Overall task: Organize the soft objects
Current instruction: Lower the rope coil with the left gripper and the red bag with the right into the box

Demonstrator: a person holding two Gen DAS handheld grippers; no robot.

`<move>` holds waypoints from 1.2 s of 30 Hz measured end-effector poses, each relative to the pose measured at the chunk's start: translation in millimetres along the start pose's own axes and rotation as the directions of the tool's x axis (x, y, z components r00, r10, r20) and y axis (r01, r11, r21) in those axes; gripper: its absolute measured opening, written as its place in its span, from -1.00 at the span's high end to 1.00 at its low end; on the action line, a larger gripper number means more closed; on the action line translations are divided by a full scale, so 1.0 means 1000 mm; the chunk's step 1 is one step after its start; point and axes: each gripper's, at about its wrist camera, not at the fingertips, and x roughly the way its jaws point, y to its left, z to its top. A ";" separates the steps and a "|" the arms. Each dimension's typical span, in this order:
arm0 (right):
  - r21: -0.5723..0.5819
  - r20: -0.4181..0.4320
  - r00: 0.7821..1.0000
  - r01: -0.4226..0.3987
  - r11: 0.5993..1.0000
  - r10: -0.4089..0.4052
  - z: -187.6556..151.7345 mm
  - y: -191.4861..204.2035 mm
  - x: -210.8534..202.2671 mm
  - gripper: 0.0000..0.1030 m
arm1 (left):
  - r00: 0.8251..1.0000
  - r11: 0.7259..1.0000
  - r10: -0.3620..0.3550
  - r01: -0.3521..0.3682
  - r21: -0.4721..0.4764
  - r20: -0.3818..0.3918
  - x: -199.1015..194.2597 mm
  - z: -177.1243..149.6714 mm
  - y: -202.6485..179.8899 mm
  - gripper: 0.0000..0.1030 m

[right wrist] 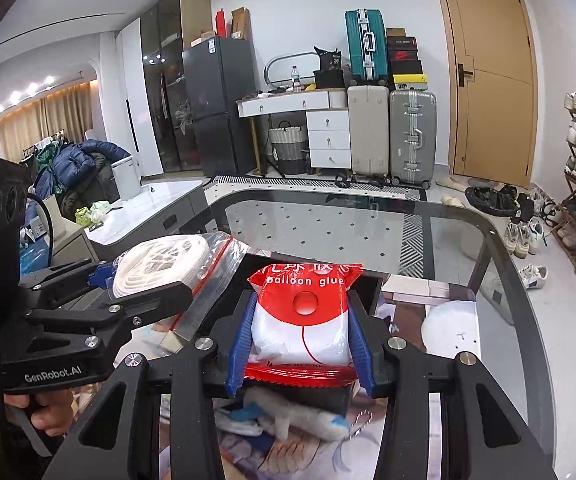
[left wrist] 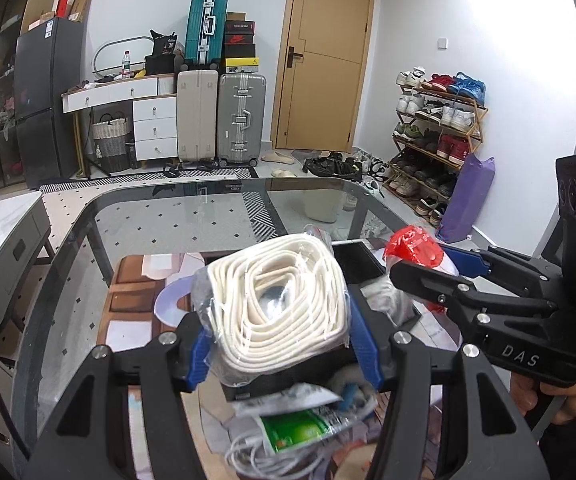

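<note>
Glass tabletop [left wrist: 176, 216] in a cluttered room, with both tools raised above a pile of small packets: the left tool [left wrist: 280, 344] is closed on a clear bag of coiled white cord [left wrist: 278, 300], the right tool [right wrist: 301, 344] on a red-and-white balloon glue packet [right wrist: 301, 320]. Slick film between the blue fingers [right wrist: 242, 348] may let either bag slide free. Tools held just beside each other risk colliding.

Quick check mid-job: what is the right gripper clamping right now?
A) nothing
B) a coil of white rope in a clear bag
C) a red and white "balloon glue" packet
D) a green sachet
C: the right gripper has its blue pads pressed on both sides of the red and white "balloon glue" plastic packet.
</note>
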 end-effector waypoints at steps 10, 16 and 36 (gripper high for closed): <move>-0.014 -0.034 0.999 0.000 1.000 -0.001 0.014 -0.010 0.041 0.16 | 0.999 1.000 0.004 -0.004 -0.006 -0.049 0.036 0.002 0.006 -0.13; -0.024 -0.033 0.999 0.020 1.000 -0.021 0.016 -0.013 0.050 0.16 | 0.998 1.000 -0.002 0.002 -0.005 -0.069 0.049 0.001 0.007 -0.13; 0.022 -0.003 0.998 0.057 0.998 -0.057 0.013 -0.032 0.032 -0.70 | 0.998 1.000 -0.007 0.007 -0.011 -0.064 0.042 -0.004 0.009 -0.87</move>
